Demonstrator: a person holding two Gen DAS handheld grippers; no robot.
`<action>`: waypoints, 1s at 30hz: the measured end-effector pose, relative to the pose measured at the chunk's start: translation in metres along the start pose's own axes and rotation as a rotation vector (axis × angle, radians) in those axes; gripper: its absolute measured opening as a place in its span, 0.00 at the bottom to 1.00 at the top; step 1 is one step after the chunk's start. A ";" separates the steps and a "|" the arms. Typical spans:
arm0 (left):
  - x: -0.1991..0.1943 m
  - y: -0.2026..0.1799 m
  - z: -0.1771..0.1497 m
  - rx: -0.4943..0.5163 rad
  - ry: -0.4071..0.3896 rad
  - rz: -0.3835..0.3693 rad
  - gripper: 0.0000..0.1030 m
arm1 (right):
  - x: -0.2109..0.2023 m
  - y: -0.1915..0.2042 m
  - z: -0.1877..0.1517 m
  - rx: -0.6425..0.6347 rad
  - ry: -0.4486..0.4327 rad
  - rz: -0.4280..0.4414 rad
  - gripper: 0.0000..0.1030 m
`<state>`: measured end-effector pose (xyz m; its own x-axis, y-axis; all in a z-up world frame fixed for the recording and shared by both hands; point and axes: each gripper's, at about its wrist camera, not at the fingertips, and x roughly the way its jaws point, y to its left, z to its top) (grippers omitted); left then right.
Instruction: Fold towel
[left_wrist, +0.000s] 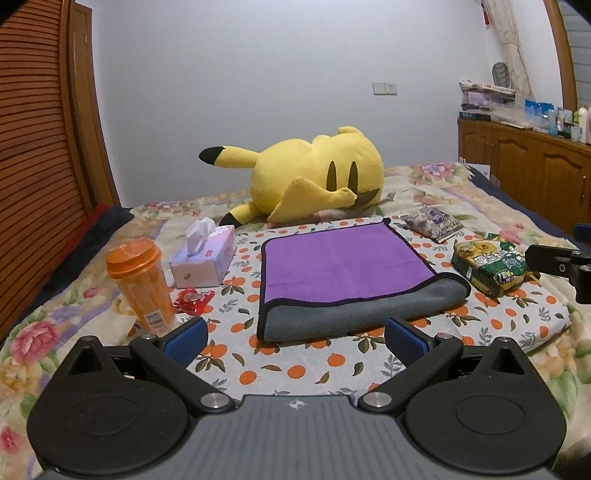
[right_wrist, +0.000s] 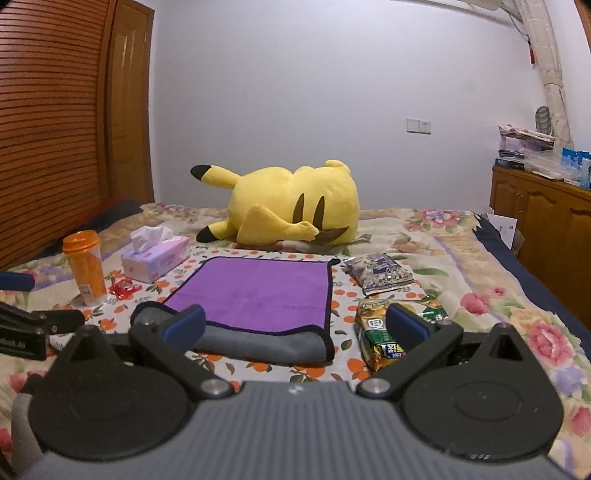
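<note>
A purple towel (left_wrist: 340, 264) with a grey underside lies folded on the orange-print cloth (left_wrist: 295, 369) on the bed; its grey fold faces me. My left gripper (left_wrist: 295, 338) hovers just short of that near edge, open, nothing between its blue pads. In the right wrist view the same towel (right_wrist: 258, 288) lies ahead and left of centre. My right gripper (right_wrist: 295, 323) is open over the towel's near right corner, holding nothing. The right gripper's black tip (left_wrist: 554, 264) shows at the right edge of the left wrist view.
A yellow plush toy (left_wrist: 314, 177) lies behind the towel. An orange bottle (left_wrist: 142, 282), a tissue box (left_wrist: 205, 260) and a red wrapper (left_wrist: 192, 300) sit to its left. Snack bags (left_wrist: 493, 267) (left_wrist: 434, 221) sit to the right. A wooden cabinet (left_wrist: 524, 166) stands at the far right.
</note>
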<state>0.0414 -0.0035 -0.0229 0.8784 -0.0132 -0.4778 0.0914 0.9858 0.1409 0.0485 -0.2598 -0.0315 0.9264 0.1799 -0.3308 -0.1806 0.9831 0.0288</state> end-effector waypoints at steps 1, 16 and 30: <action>0.002 0.000 0.000 0.007 0.004 0.001 1.00 | 0.002 0.000 0.000 -0.002 0.002 0.000 1.00; 0.026 -0.001 0.005 0.007 0.035 -0.035 1.00 | 0.024 0.000 0.002 -0.001 0.032 0.005 1.00; 0.048 0.001 0.016 0.021 0.022 -0.041 1.00 | 0.047 0.004 0.005 -0.009 0.042 0.018 1.00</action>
<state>0.0913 -0.0062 -0.0322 0.8633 -0.0497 -0.5022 0.1372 0.9808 0.1387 0.0928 -0.2476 -0.0424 0.9081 0.1958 -0.3701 -0.2003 0.9794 0.0265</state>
